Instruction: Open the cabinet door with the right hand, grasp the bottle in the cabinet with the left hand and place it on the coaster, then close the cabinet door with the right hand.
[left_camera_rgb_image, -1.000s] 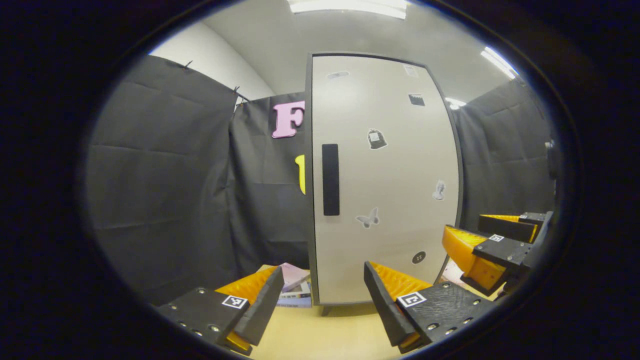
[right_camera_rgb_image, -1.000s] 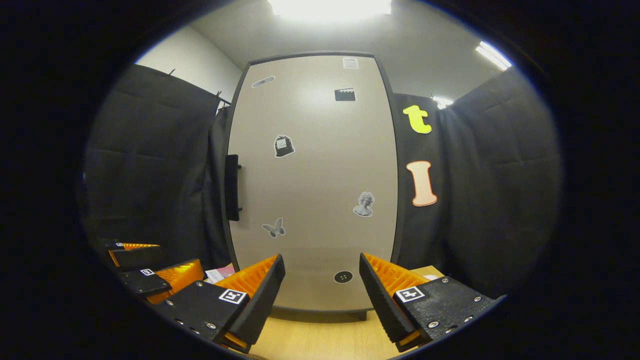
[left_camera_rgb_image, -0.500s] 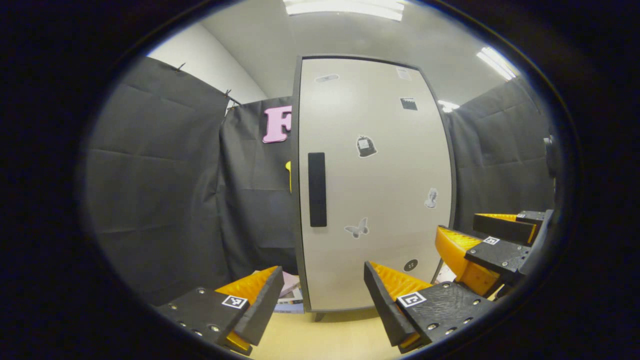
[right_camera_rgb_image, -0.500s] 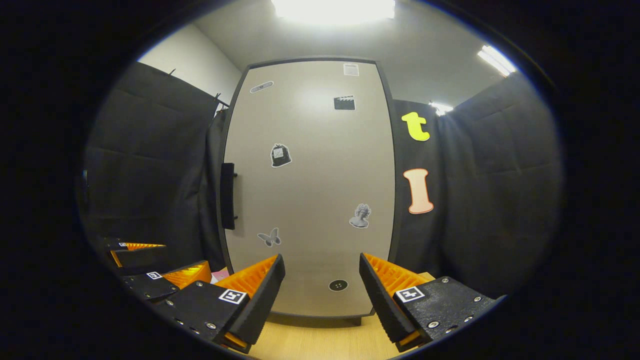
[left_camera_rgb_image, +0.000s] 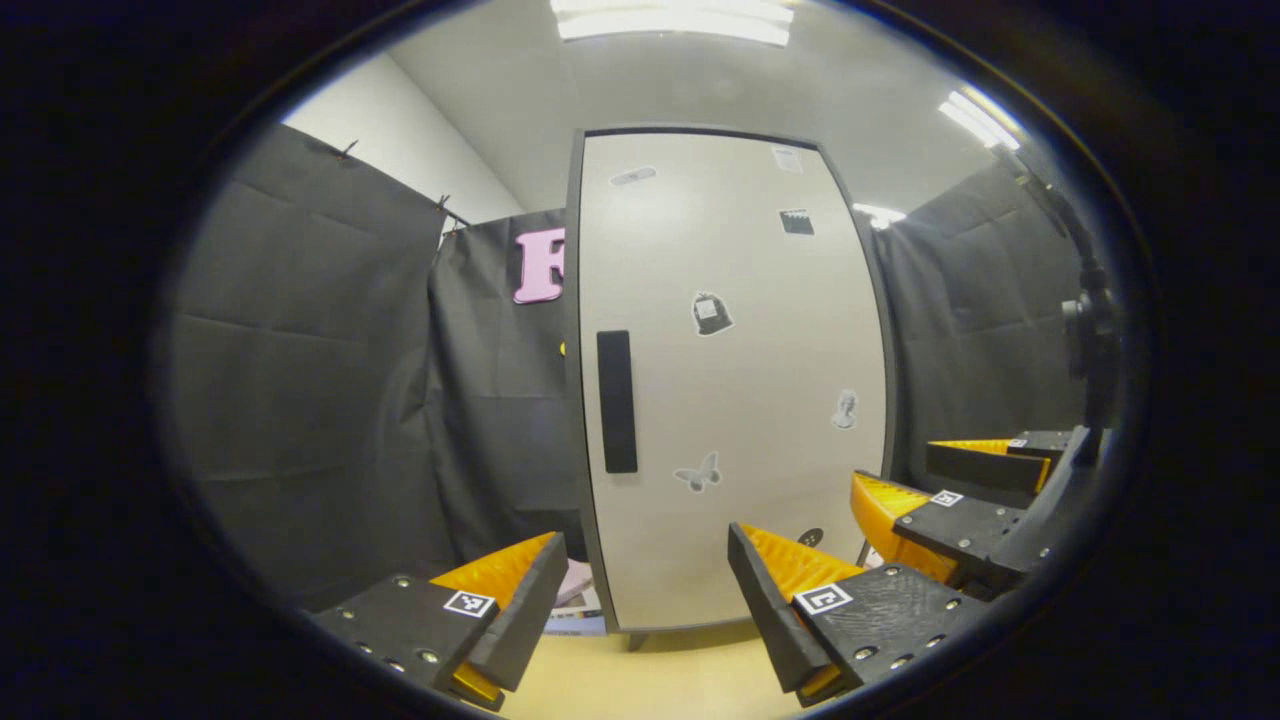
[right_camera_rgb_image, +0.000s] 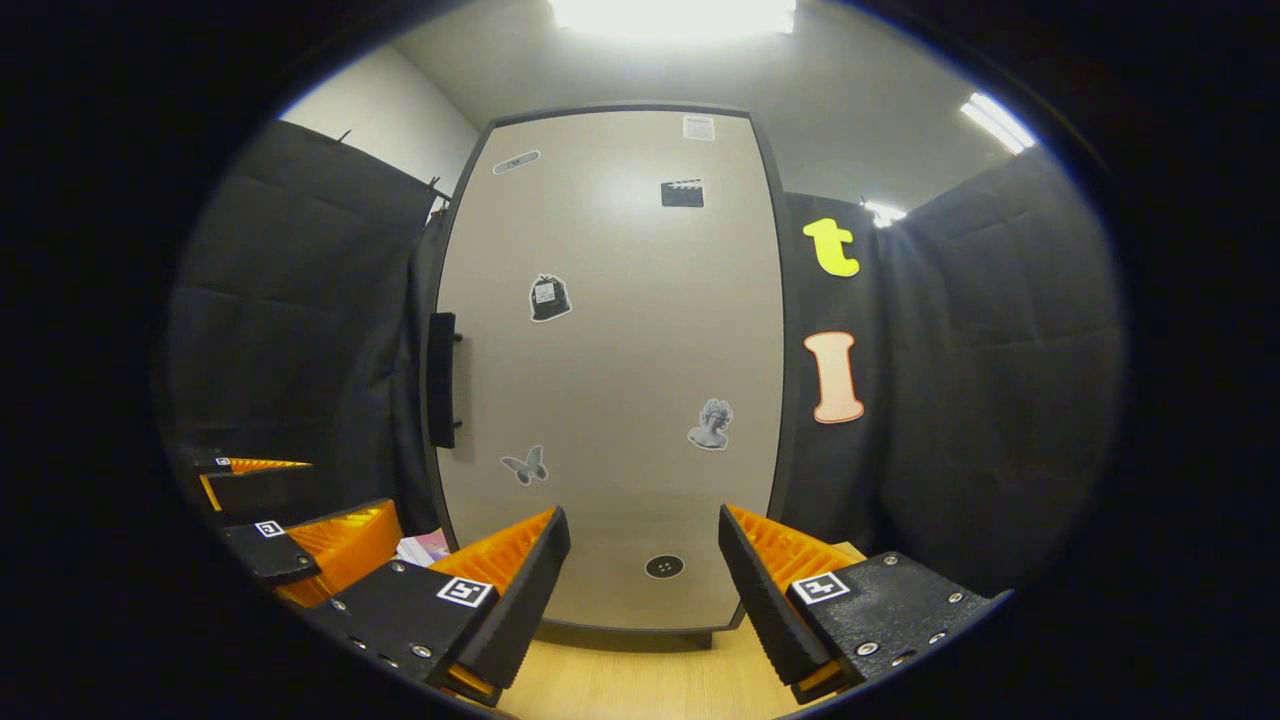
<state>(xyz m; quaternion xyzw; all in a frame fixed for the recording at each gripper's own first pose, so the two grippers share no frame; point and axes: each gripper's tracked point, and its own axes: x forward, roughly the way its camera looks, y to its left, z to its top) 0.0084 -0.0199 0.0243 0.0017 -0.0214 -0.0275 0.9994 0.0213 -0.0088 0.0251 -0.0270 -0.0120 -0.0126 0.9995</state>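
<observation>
While both tongs stood released and empty, the left tongs (left_camera_rgb_image: 640, 600) framed the lower centre of the left gripper view, with the right tongs (left_camera_rgb_image: 950, 490) at lower right. Beyond them the cabinet door (left_camera_rgb_image: 730, 380) stood shut at mid-frame, its black handle (left_camera_rgb_image: 617, 402) near the left edge. In the right gripper view the right tongs (right_camera_rgb_image: 640, 590) hovered over the wooden counter (right_camera_rgb_image: 640, 685) before the door, the handle at centre left.
</observation>
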